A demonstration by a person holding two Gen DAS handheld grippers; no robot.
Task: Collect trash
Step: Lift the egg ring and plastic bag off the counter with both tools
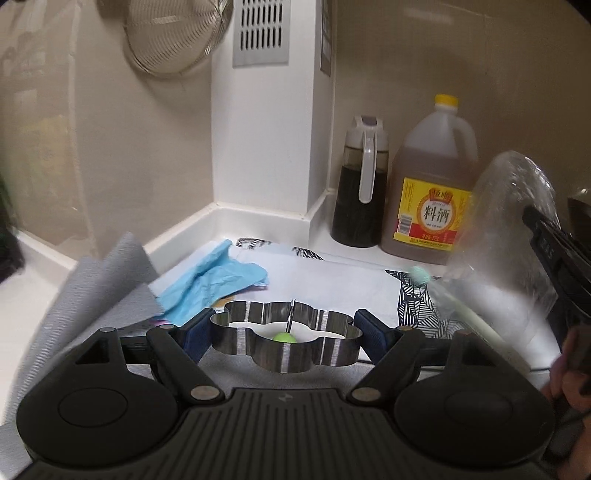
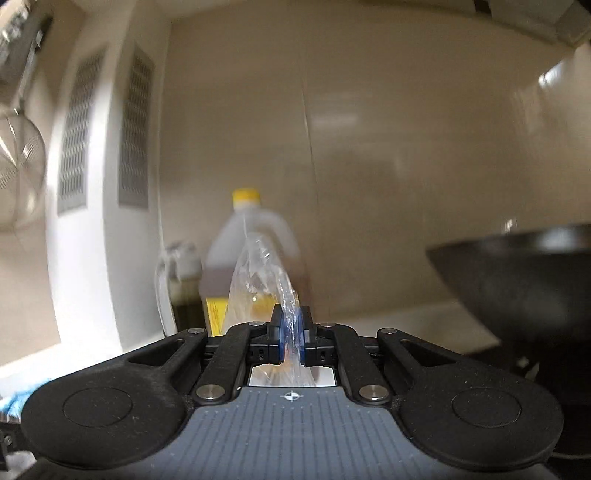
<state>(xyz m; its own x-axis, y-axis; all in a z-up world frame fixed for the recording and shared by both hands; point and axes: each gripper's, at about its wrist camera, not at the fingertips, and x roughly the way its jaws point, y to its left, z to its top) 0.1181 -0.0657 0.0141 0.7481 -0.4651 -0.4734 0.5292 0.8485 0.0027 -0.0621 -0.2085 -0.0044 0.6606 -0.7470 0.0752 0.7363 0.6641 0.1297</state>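
My left gripper is shut on a shiny metal flower-shaped mold ring, its blue pads pressing both ends, above a patterned mat. A small green ball shows through the ring. A crumpled blue glove lies on the mat to the left. My right gripper is shut on a clear plastic bag, held up in the air. The same bag appears blurred at the right of the left wrist view, with the right gripper's black body behind it.
A grey cloth lies at the left. A dark sauce dispenser and a yellow-capped cooking wine jug stand against the back wall. A black wok is at the right. A wire strainer hangs above.
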